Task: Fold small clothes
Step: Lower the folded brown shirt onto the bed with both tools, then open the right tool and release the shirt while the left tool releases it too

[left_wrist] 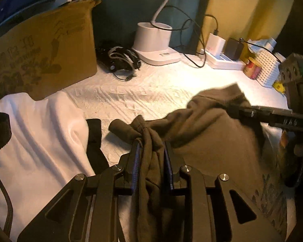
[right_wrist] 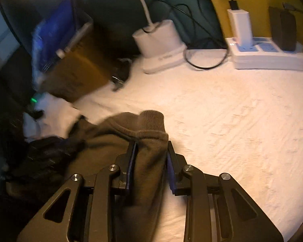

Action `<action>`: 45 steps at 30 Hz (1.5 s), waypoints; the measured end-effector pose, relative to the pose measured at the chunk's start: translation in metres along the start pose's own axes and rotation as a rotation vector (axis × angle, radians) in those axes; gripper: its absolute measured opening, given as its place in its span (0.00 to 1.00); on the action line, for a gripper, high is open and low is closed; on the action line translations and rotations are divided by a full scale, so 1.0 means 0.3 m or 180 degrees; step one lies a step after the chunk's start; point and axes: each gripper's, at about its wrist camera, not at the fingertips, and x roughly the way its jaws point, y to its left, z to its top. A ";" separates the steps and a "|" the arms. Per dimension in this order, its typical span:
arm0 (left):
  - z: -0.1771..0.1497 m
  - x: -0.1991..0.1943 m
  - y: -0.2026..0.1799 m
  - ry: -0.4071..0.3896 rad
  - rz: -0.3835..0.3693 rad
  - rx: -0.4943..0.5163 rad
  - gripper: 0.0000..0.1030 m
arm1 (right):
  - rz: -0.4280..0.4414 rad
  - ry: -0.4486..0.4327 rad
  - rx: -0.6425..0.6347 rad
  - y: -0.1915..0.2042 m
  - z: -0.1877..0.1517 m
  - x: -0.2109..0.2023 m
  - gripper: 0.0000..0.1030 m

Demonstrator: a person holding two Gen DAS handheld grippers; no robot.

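Observation:
A brown-olive garment (left_wrist: 212,141) lies bunched on the white textured cover (left_wrist: 143,94). In the left wrist view my left gripper (left_wrist: 151,146) is shut on a gathered fold of it, and a rolled sleeve end (left_wrist: 121,130) pokes out to the left. My right gripper (left_wrist: 235,109) reaches in from the right and pinches the garment's far edge, lifting it. In the right wrist view the right gripper (right_wrist: 151,144) holds thick cloth (right_wrist: 149,161) between its pads, with a ribbed cuff (right_wrist: 152,119) standing just beyond the tips.
A white garment (left_wrist: 40,133) and a black strap (left_wrist: 95,141) lie at the left. Along the back stand a cardboard box (left_wrist: 44,56), tangled black cables (left_wrist: 119,60), a white lamp base (left_wrist: 153,44), a power strip (left_wrist: 224,61) with chargers, a red can (left_wrist: 252,68) and a perforated white holder (left_wrist: 269,70).

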 end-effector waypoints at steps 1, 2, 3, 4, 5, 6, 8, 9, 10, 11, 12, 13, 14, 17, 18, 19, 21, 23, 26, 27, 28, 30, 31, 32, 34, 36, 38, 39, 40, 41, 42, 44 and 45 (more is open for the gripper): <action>0.002 0.001 0.004 -0.0006 0.0015 -0.0016 0.25 | -0.0058 -0.0023 -0.0037 0.006 -0.003 -0.002 0.29; 0.006 0.003 0.009 -0.0013 0.0051 -0.0037 0.29 | -0.0140 -0.0030 -0.0082 0.015 -0.004 -0.004 0.30; 0.007 0.002 0.013 -0.0022 0.0082 -0.0060 0.31 | -0.0251 -0.0042 -0.0148 0.025 -0.004 -0.004 0.35; 0.008 0.000 0.017 -0.0031 0.0110 -0.0078 0.36 | -0.0387 -0.0057 -0.0219 0.034 -0.006 -0.005 0.41; 0.009 -0.005 0.019 -0.0047 0.0148 -0.0098 0.38 | -0.0476 -0.0064 -0.0273 0.041 -0.009 -0.005 0.44; 0.011 -0.016 0.018 -0.0080 0.0194 -0.0108 0.39 | -0.0604 -0.0076 -0.0318 0.049 -0.012 -0.006 0.52; 0.013 -0.038 0.011 -0.0123 0.0260 -0.0082 0.39 | -0.0730 -0.0116 -0.0327 0.036 -0.022 -0.017 0.56; 0.013 -0.048 0.007 -0.0136 0.0281 -0.0067 0.39 | -0.0769 -0.0123 -0.0303 0.030 -0.023 -0.021 0.57; 0.014 -0.061 0.002 -0.0152 0.0280 -0.0048 0.39 | -0.0807 -0.0127 -0.0299 0.023 -0.031 -0.018 0.58; 0.012 -0.070 -0.003 -0.0156 0.0261 -0.0032 0.39 | -0.0844 -0.0125 -0.0298 0.016 -0.038 -0.015 0.59; 0.009 -0.076 -0.009 -0.0151 0.0245 -0.0017 0.39 | -0.0871 -0.0125 -0.0307 0.011 -0.046 -0.011 0.60; 0.002 -0.078 -0.015 -0.0134 0.0241 0.0004 0.39 | -0.0906 -0.0122 -0.0319 0.009 -0.052 -0.006 0.60; -0.004 -0.077 -0.021 -0.0115 0.0238 0.0017 0.39 | -0.0936 -0.0130 -0.0332 0.008 -0.060 -0.005 0.60; -0.030 -0.066 -0.020 -0.0017 0.0201 -0.0044 0.39 | -0.1028 -0.0170 -0.0377 0.006 -0.091 -0.006 0.60; -0.038 -0.067 -0.019 -0.0003 0.0184 -0.0074 0.39 | -0.1041 -0.0185 -0.0377 0.005 -0.100 -0.006 0.60; -0.046 -0.070 -0.019 0.0004 0.0182 -0.0094 0.39 | -0.1049 -0.0201 -0.0371 0.004 -0.104 -0.006 0.61; -0.061 -0.077 -0.023 0.0016 0.0191 -0.0100 0.39 | -0.1082 -0.0212 -0.0367 0.009 -0.105 -0.027 0.69; -0.071 -0.090 -0.027 0.0014 0.0194 -0.0107 0.40 | -0.1111 -0.0226 -0.0382 0.018 -0.110 -0.050 0.71; -0.084 -0.109 -0.033 0.0005 0.0200 -0.0104 0.40 | -0.1080 -0.0217 -0.0399 0.033 -0.130 -0.085 0.72; -0.089 -0.115 -0.036 0.0006 0.0199 -0.0102 0.40 | -0.1081 -0.0208 -0.0408 0.039 -0.138 -0.091 0.72; -0.095 -0.121 -0.038 0.0006 0.0197 -0.0103 0.40 | -0.1082 -0.0204 -0.0414 0.044 -0.146 -0.098 0.72; -0.104 -0.130 -0.042 0.0010 0.0202 -0.0103 0.40 | -0.1078 -0.0195 -0.0414 0.053 -0.166 -0.115 0.72; -0.110 -0.138 -0.047 0.0006 0.0200 -0.0100 0.40 | -0.1081 -0.0193 -0.0413 0.059 -0.179 -0.124 0.72; -0.115 -0.146 -0.052 -0.0002 0.0192 -0.0094 0.40 | -0.1084 -0.0192 -0.0417 0.065 -0.186 -0.129 0.72; -0.125 -0.170 -0.069 -0.0038 0.0168 -0.0076 0.40 | -0.1091 -0.0172 -0.0445 0.080 -0.210 -0.139 0.72; -0.136 -0.186 -0.081 -0.0048 0.0152 -0.0084 0.40 | -0.1095 -0.0150 -0.0462 0.091 -0.233 -0.148 0.72; -0.145 -0.195 -0.088 -0.0050 0.0153 -0.0100 0.55 | -0.1088 -0.0127 -0.0462 0.100 -0.253 -0.154 0.72; -0.152 -0.204 -0.092 -0.0073 0.0137 -0.0133 0.60 | -0.1081 -0.0118 -0.0455 0.104 -0.262 -0.159 0.72; -0.157 -0.210 -0.095 -0.0087 0.0118 -0.0157 0.63 | -0.1069 -0.0103 -0.0441 0.107 -0.272 -0.162 0.72; -0.162 -0.216 -0.099 -0.0086 0.0095 -0.0175 0.63 | -0.1060 -0.0094 -0.0428 0.110 -0.282 -0.166 0.72; -0.167 -0.221 -0.103 -0.0080 0.0082 -0.0183 0.63 | -0.1051 -0.0085 -0.0426 0.116 -0.295 -0.170 0.72; -0.177 -0.229 -0.109 -0.0076 0.0083 -0.0190 0.63 | -0.1064 -0.0038 -0.0473 0.128 -0.325 -0.169 0.72; -0.184 -0.234 -0.113 -0.0073 0.0088 -0.0193 0.63 | -0.1067 -0.0022 -0.0481 0.132 -0.337 -0.169 0.72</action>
